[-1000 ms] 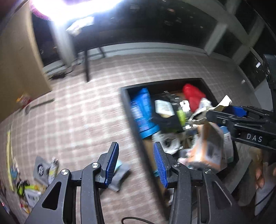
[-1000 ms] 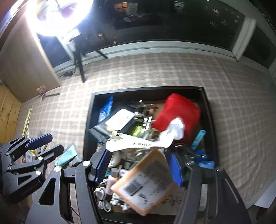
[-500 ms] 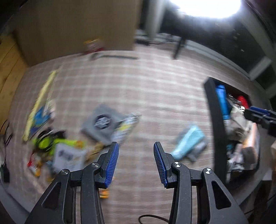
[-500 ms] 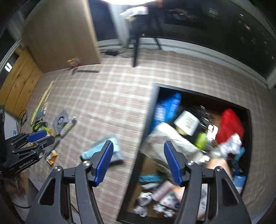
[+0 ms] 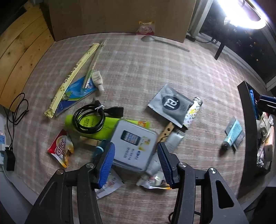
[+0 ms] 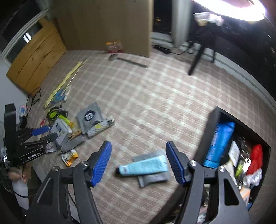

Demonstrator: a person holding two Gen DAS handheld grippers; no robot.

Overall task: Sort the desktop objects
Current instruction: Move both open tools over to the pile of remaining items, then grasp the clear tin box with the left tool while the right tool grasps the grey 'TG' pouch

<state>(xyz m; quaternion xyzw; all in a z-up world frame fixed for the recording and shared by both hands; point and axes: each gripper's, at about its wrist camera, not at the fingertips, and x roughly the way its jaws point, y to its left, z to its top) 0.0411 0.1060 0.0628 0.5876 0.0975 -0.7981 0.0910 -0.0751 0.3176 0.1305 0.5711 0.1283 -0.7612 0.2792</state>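
The left tool (image 5: 136, 159) is hovering over a grey tin (image 5: 133, 146) in the desk's clutter, jaws opening, gripping nothing. The right tool (image 6: 138, 162) is opening above a blue tube (image 6: 144, 167) lying beside the black box (image 6: 209, 136). Farther off, a spoon (image 5: 162, 42) is lying near the cardboard.

A home room at night: a counter (image 6: 155, 96) under a checked cloth fills mid-frame, a ring light (image 6: 229, 8) glares at upper right before dark windows (image 6: 250, 43), wood panelling (image 6: 36, 56) stands upper left, and household sachets, tubes and a spoon (image 5: 162, 42) lie scattered.
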